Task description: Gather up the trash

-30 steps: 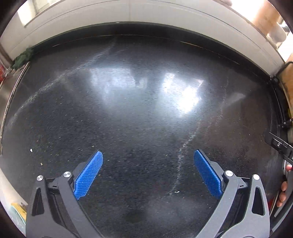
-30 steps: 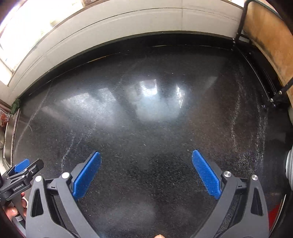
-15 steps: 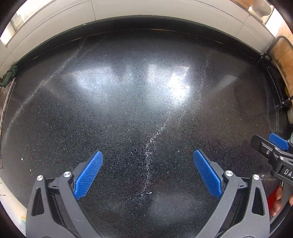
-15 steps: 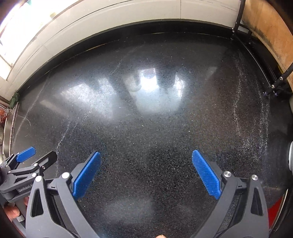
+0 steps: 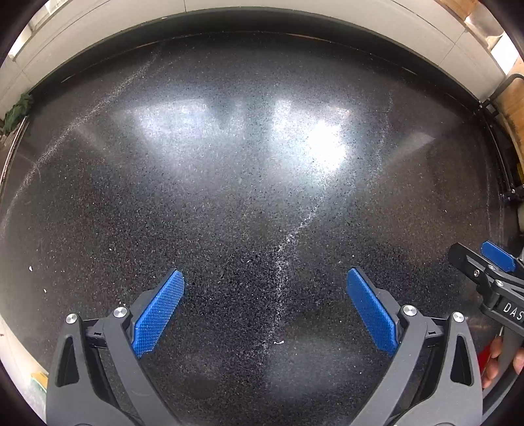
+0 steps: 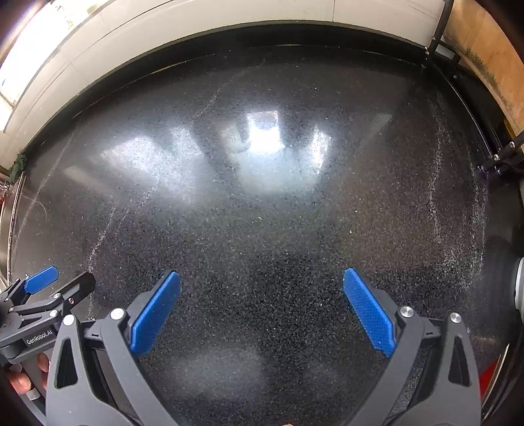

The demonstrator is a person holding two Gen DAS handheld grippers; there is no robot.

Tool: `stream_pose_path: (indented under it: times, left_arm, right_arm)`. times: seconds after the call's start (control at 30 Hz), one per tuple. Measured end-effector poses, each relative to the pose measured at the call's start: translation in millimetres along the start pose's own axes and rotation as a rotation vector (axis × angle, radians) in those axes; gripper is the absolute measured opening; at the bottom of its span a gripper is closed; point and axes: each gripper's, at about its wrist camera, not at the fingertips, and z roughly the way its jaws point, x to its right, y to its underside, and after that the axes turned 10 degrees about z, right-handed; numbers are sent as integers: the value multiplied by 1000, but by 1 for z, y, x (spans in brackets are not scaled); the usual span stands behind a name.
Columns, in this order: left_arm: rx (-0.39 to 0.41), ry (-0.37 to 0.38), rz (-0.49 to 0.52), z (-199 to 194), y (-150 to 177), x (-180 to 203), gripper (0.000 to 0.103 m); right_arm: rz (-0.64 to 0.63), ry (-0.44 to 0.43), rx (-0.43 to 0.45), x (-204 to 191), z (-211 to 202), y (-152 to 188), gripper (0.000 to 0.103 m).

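Both grippers hover over a black speckled countertop (image 5: 262, 183). My left gripper (image 5: 265, 295) is open and empty, blue pads wide apart. A tiny white scrap (image 5: 278, 342) lies between its fingers, and small white crumbs (image 5: 30, 268) lie at the far left. My right gripper (image 6: 262, 295) is open and empty. The right gripper also shows at the right edge of the left wrist view (image 5: 484, 265), and the left gripper at the left edge of the right wrist view (image 6: 55, 285). No larger trash is in view.
A white wall (image 5: 262, 13) runs along the back of the counter. A green cloth (image 5: 16, 111) sits at the far left by a metal sink rim (image 6: 9, 209). A black rack frame (image 6: 501, 157) and a wooden board (image 6: 484, 52) stand at the right. Something red (image 6: 488, 377) lies at the lower right.
Both grippers have shifted over the counter and stayed open. In the left wrist view the right gripper has come further into sight at the right edge.
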Motion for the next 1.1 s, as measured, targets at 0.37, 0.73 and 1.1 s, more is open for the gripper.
stream_pose_path:
  times: [0.37, 0.73, 1.1]
  left_arm:
    - [-22, -17, 4, 23, -15, -3, 97]
    - [-28, -58, 47, 46, -25, 0, 97]
    - [-51, -61, 20, 51, -36, 1, 97]
  right_arm:
    - [24, 10, -13, 7, 19, -12, 96]
    - [44, 19, -37, 13, 32, -16, 96]
    - [64, 25, -40, 23, 38, -21, 96]
